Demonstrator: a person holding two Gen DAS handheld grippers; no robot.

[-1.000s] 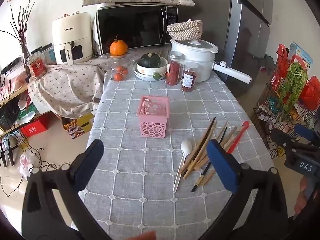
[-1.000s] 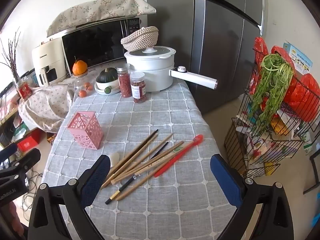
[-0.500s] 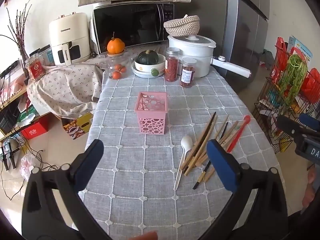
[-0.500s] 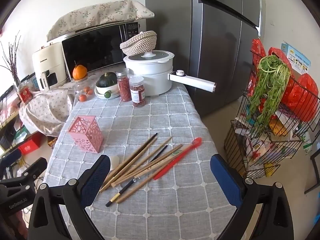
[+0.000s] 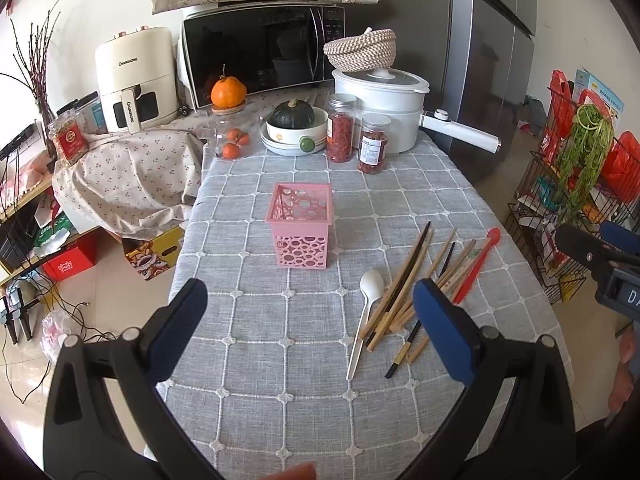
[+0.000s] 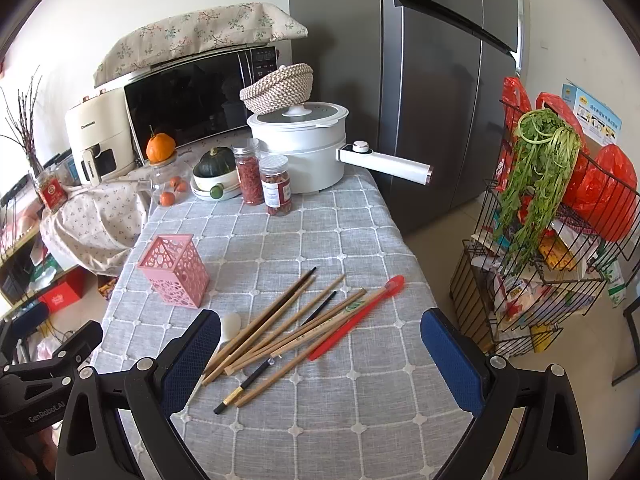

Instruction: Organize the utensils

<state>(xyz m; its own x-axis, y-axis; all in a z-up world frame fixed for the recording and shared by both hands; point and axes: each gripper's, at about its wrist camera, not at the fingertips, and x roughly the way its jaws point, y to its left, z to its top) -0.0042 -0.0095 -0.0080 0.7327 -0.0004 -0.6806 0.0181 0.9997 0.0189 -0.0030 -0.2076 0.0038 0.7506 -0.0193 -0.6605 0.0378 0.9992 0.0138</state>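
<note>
Left wrist view: the left gripper (image 5: pixel 308 320) is hovering over the tabletop (image 5: pixel 280 360), jaws spread wide, gripping nothing.
Right wrist view: the right gripper (image 6: pixel 320 356) is hanging above the utensils, jaws wide apart, touching nothing.
Pink holder (image 5: pixel 302 230): standing upright mid-tabletop, nothing showing inside.
Chopsticks (image 6: pixel 280 328): lying loose in a heap right of the holder.
White spoon (image 5: pixel 366 312): lying at the heap's left edge.
Red spoon (image 6: pixel 356 322): lying along its right side.
</note>
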